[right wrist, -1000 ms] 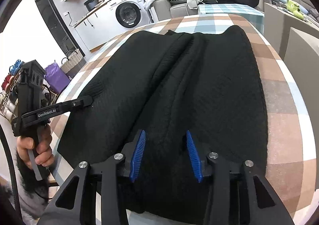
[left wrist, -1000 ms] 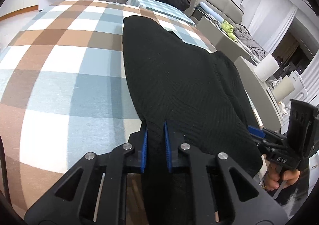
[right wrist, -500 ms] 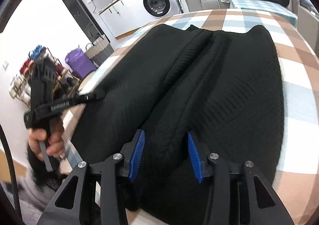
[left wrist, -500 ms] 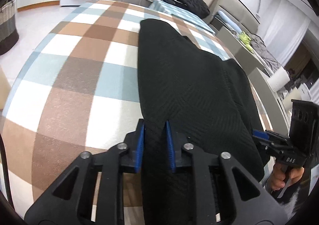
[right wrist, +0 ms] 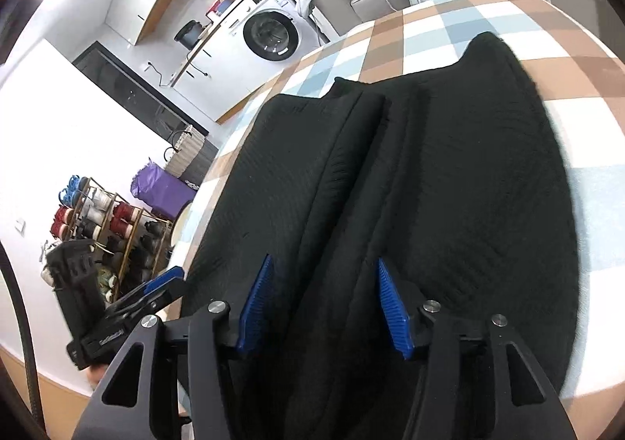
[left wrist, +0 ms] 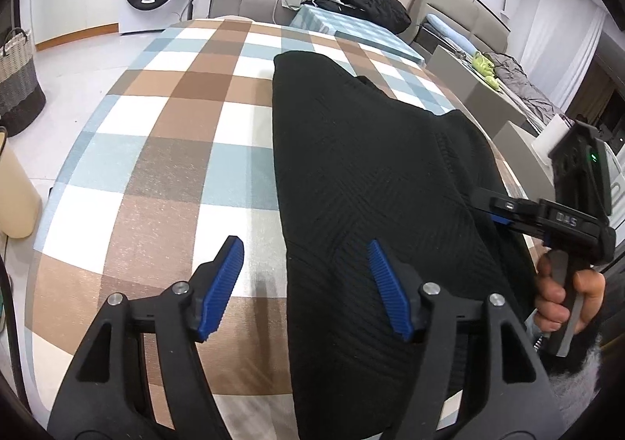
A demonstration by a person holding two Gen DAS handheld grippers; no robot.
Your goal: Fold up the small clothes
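The left gripper (left wrist: 304,284) has just been opening — its ribbed blue pads (left wrist: 222,284) stand wide, straddling the left edge of the black knit garment (left wrist: 371,166), which lies flat on the checked tablecloth (left wrist: 175,151). The right gripper (right wrist: 324,303), jaws likewise just widening, hovers apart over a raised ridge of cloth — gripping nothing.

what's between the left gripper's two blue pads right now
In the left wrist view, the left gripper stands open: bare checked cloth and the black garment's left edge.
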